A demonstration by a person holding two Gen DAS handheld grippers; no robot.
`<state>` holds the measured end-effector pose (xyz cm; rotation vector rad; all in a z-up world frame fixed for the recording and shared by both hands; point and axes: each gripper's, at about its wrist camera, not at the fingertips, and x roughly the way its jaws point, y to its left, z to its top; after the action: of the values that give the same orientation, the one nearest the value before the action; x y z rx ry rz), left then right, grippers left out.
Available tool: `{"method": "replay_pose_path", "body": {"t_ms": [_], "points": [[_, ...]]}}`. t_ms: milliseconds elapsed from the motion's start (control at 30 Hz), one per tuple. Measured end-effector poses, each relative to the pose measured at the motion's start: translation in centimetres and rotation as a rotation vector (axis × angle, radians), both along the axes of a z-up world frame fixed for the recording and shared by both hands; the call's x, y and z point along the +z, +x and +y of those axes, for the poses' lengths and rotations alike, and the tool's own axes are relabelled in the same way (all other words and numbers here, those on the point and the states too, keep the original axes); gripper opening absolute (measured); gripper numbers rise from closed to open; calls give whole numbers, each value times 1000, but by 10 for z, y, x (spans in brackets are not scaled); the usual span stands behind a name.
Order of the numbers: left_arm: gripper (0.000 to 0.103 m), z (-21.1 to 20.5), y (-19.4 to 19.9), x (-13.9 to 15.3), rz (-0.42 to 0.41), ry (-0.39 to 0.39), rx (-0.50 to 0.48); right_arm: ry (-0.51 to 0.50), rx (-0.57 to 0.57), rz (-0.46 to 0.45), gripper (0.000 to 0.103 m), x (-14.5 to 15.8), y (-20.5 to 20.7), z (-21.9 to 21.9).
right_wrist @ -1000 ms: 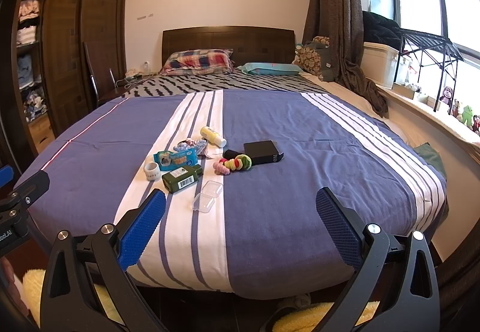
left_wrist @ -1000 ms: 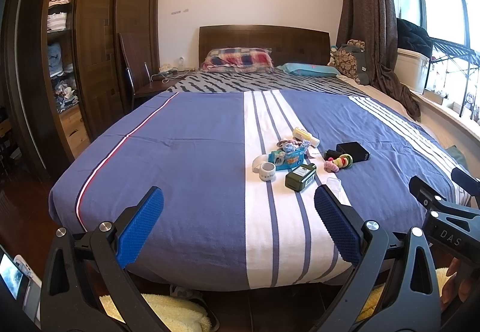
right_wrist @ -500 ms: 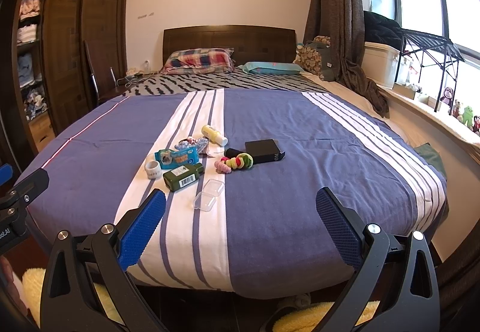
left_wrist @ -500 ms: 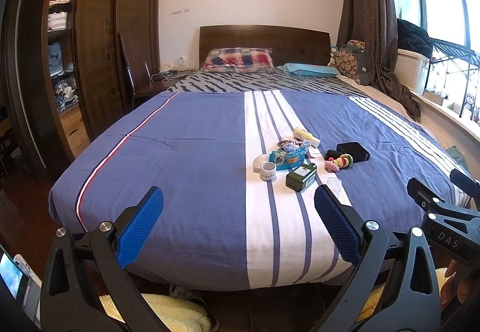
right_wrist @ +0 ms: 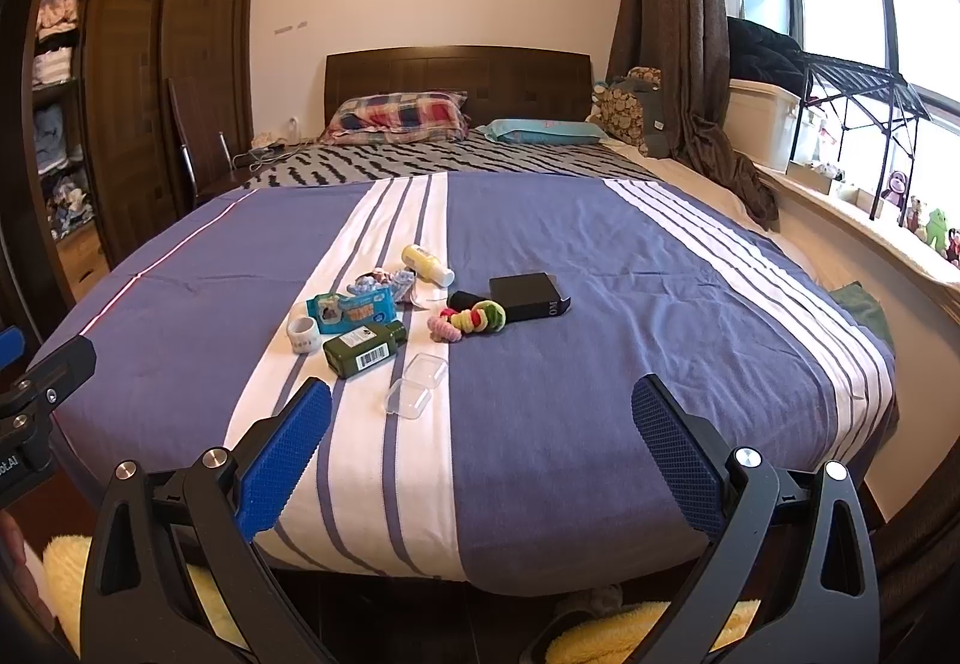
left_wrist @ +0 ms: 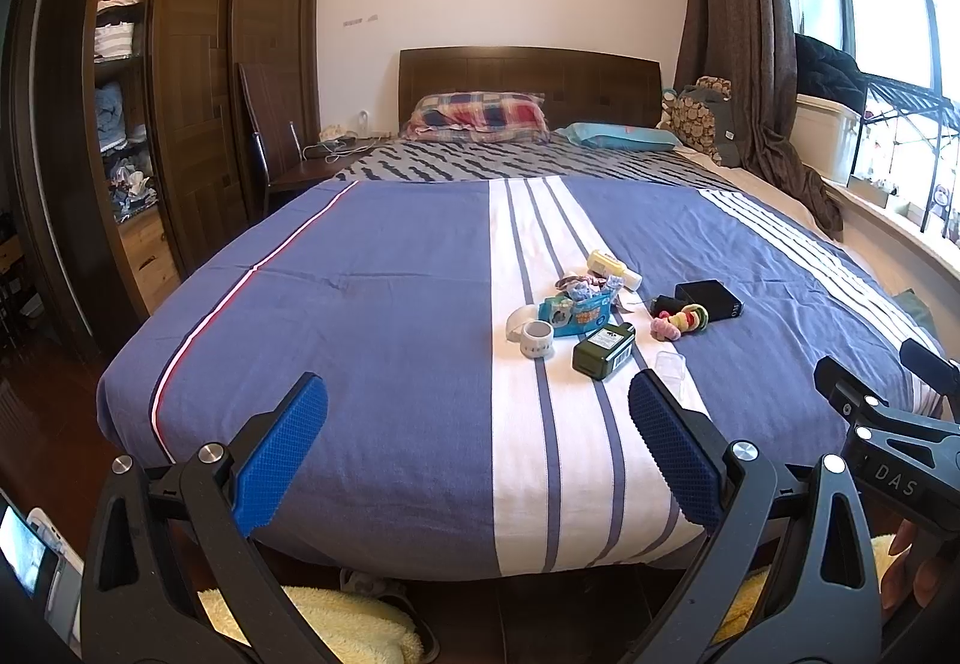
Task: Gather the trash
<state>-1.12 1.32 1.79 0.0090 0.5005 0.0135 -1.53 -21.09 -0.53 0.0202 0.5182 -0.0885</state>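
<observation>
Left wrist view: left tongs [left_wrist: 477, 445] spread wide, blue ribbed pads empty, held off the foot of the blue bed cover with white stripes [left_wrist: 384, 316]. On the white stripe, a cluster of small things well ahead of the pads: white tape roll [left_wrist: 536, 338], blue wet-wipe pack [left_wrist: 577, 310], dark green bottle with a barcode label [left_wrist: 603, 350], pale yellow bottle with white cap [left_wrist: 613, 268], clear plastic case [left_wrist: 670, 366] partly hidden behind the right-hand pad, bunch of coloured hair ties [left_wrist: 681, 320], black rectangular box [left_wrist: 708, 299] with small white lettering too blurred to read. At the right edge, black frame of the right tongs [left_wrist: 882, 424] marked "DAS", fingertips of a hand [left_wrist: 912, 562] beneath. Small screen at the lower left corner, seen only here.

Right wrist view: right tongs [right_wrist: 480, 445] likewise wide apart and holding nothing, off the foot of the bed. Same cluster, closer to centre: clear case [right_wrist: 416, 383] fully in sight, lying open in two halves just beside the green bottle [right_wrist: 365, 348]; barcode plain, other label text unreadable. Black box [right_wrist: 528, 296] shows two white characters on its end, not clear enough to read. Hair ties [right_wrist: 471, 320] touching the box, tape roll [right_wrist: 303, 333] beside the wipe pack [right_wrist: 353, 309], yellow bottle [right_wrist: 427, 264] lying on its side behind. Toy figures on the window sill [right_wrist: 927, 229], seen clearly only from this side. At the left edge, part of the left tongs' frame [right_wrist: 36, 394].
</observation>
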Motion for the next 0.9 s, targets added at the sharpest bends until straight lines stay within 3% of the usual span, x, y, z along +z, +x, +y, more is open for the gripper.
{"method": "replay_pose_path", "body": {"t_ms": [467,900], "points": [[95,6,16,-12,29,1,5,7,-31,22,100,-9,15,-14],[95,7,67,-59,145,43,-5,67,13,114,100,-56,64,-16]]}}
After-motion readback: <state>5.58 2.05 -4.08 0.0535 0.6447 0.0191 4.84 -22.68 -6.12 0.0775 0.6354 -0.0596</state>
